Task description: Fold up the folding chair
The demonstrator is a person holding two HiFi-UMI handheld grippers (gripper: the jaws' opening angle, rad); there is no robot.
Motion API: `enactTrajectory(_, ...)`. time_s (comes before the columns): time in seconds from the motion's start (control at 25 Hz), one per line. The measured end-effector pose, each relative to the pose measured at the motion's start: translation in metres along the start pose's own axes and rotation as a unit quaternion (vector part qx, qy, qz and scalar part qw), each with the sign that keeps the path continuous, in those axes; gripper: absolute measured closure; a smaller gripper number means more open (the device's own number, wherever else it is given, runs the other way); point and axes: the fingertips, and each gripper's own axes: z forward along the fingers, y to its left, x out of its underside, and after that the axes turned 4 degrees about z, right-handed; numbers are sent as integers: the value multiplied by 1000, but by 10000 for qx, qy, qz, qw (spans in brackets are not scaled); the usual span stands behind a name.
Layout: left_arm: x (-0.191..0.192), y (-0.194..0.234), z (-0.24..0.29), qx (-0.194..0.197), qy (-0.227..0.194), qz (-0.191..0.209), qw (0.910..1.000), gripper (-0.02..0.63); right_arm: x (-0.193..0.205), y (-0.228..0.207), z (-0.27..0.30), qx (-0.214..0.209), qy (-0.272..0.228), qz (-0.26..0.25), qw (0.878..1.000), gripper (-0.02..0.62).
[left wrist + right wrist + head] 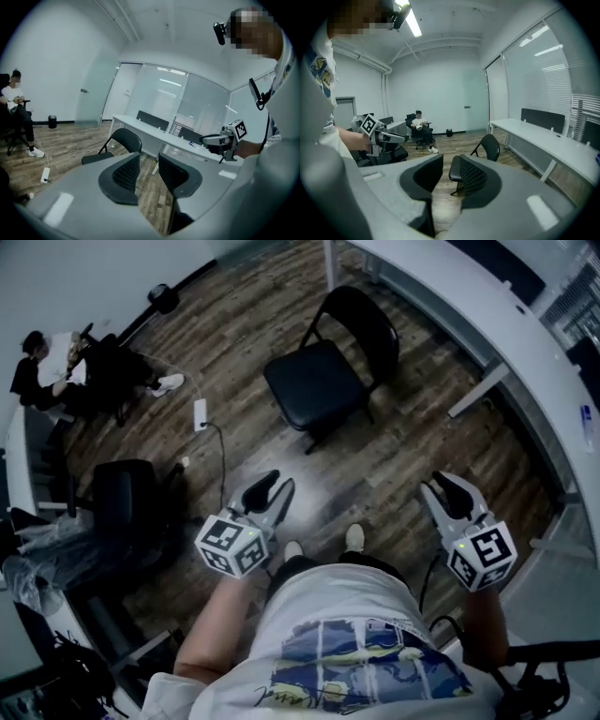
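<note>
The black folding chair (319, 381) stands unfolded on the wood floor ahead of me, its seat level and its backrest (367, 322) toward the white desk. Both gripper views show it too, behind the jaws: the chair (119, 140) and the chair (490, 147). My left gripper (274, 491) is held low in front of the person's body, well short of the chair, open with a narrow gap and nothing in it. My right gripper (452, 491) is off to the right, also short of the chair, open and empty.
A long curved white desk (487, 324) runs behind the chair along a glass wall. A person (42, 371) sits at the far left. A black office chair (127, 498) stands at the left. A white power strip (200, 413) and its cable lie on the floor.
</note>
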Motion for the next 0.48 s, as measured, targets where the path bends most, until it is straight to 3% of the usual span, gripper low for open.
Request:
enactTrajectory(0.08,2,3,15,24,-18,-50,10000,479,3,-15,11,64,35,-11,10000,495)
enactTrajectory(0.24,-14,20,19,-504,-97,-63,9987,468,-8,-31,48,-403,-17,-51,9992,495)
enactTrajectory(0.36,-10,7,37,-483,-13,-145,9987,468,-3,-60,39,-290,50,-28,9996,495)
enactTrajectory(0.48,-14,24,34,-637,75,-80,9979,465,-6,-63,64,-399,-24,70,9992,495)
